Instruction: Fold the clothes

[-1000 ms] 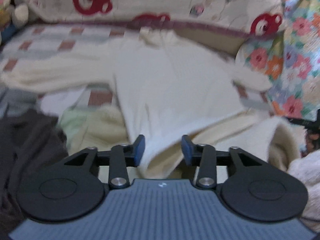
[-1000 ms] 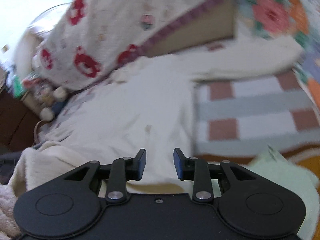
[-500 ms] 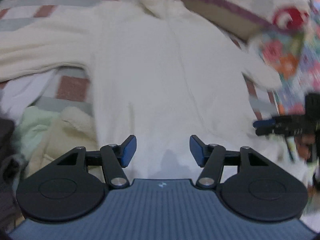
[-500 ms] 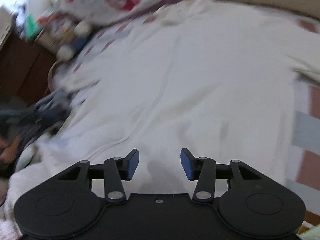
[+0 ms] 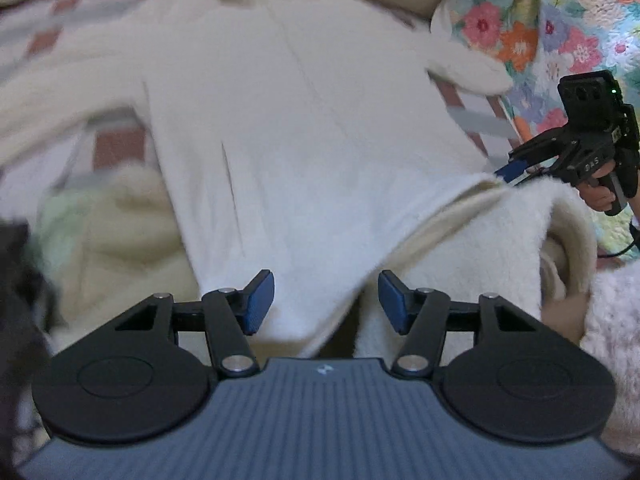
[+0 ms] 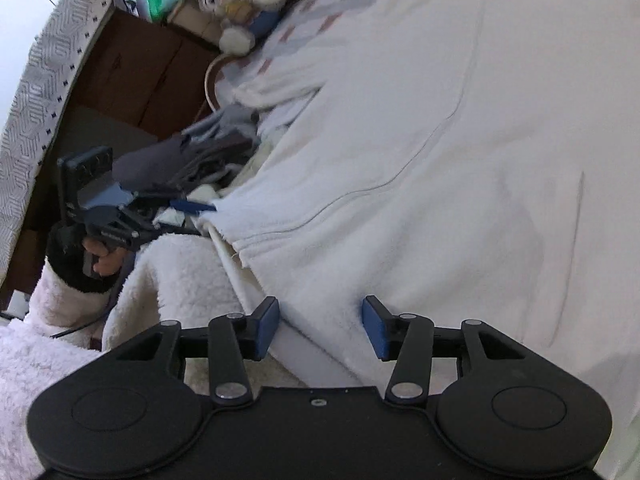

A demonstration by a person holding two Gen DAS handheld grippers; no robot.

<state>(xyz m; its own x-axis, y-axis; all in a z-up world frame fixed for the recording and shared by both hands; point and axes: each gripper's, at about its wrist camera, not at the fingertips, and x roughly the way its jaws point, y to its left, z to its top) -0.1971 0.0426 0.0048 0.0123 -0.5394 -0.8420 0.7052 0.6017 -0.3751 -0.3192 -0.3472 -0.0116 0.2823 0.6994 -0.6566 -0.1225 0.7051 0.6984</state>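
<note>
Both claws stand parted with nothing clamped: the left gripper [image 5: 326,300] has its blue pads either side of the near hem of a cream-white fleece zip-front jacket [image 5: 288,128], and the right gripper [image 6: 320,326] straddles the same hem further along, the cloth lying loose between the pads of each. Neither pair presses on the fabric. The jacket lies spread face up across a checked bedspread [image 5: 116,144] in pink, grey and white, collar toward the far edge of the bed, sleeves out to either side, and its hem hangs over a fluffy cream blanket [image 5: 500,240] at the near edge. Judging from this, the step in hand is taking hold of the two bottom corners for the first fold; the next move calls for each claw to close on a hem corner, catching only the jacket and not the blanket under it. The left wrist view shows the whole garment, a floral quilt [image 5: 580,20] at the bed's right edge and the right gripper [image 5: 516,168] reaching in. The right wrist view alone shows a plush toy [image 6: 244,4], a brown wooden cabinet [image 6: 132,76], a heap of dark clothes [image 6: 192,156] by the bed's left edge, and the left gripper [image 6: 192,206] in a hand [image 6: 102,258].
</note>
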